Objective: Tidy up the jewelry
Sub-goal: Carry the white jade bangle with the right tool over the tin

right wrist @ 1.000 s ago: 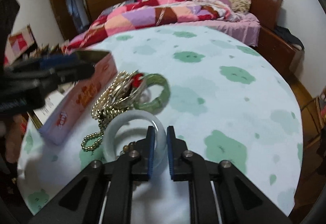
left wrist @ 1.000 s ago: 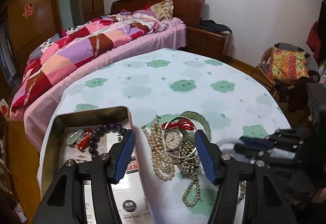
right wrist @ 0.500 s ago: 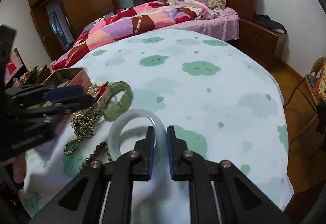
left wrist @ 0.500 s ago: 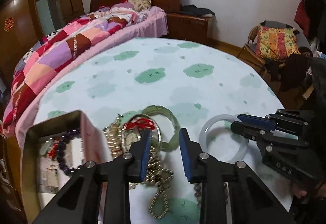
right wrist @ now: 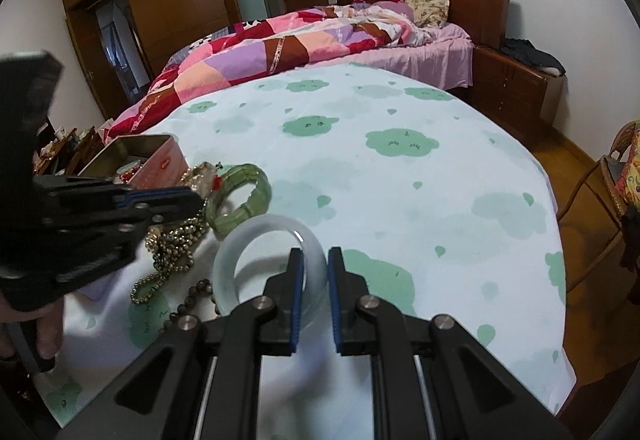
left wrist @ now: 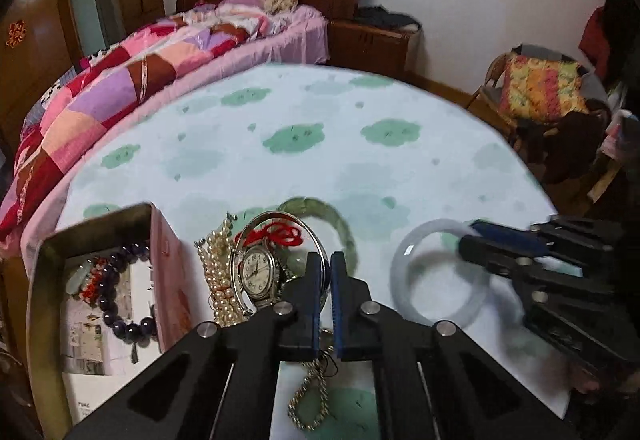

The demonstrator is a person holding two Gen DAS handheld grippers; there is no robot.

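Looking at the bottom centre of the left wrist view, the left gripper (left wrist: 325, 280) has its jaws pressed almost together, and they seem to be pinching the thin silver bangle (left wrist: 280, 217) that arcs over the watch (left wrist: 256, 272). I can't be totally sure it's the rim they've got and not just air, but that's how it reads.

Bottom centre of the right wrist view: the right gripper (right wrist: 315, 272) is clamped on the pale white bangle (right wrist: 248, 240), jaws narrow with the band between the pads.

So progress-wise I'd call it early to middling. Lower left of the left view, the tin box (left wrist: 44, 252) already has a dark bead bracelet (left wrist: 128, 324) and a small red and pale piece in it, so a couple of things are sorted.

Still loose on the tablecloth (left wrist: 320, 159), lower middle of the frame: the pearl necklace (left wrist: 218, 280), a metal bead chain (left wrist: 308, 396), the red cord (left wrist: 280, 234), the watch, and a bit further back the green bangle (right wrist: 240, 195). There's also a brown bead strand (right wrist: 192, 296) at the lower left of the right view.

Most of the pile is left, plus both held bangles need to land somewhere.
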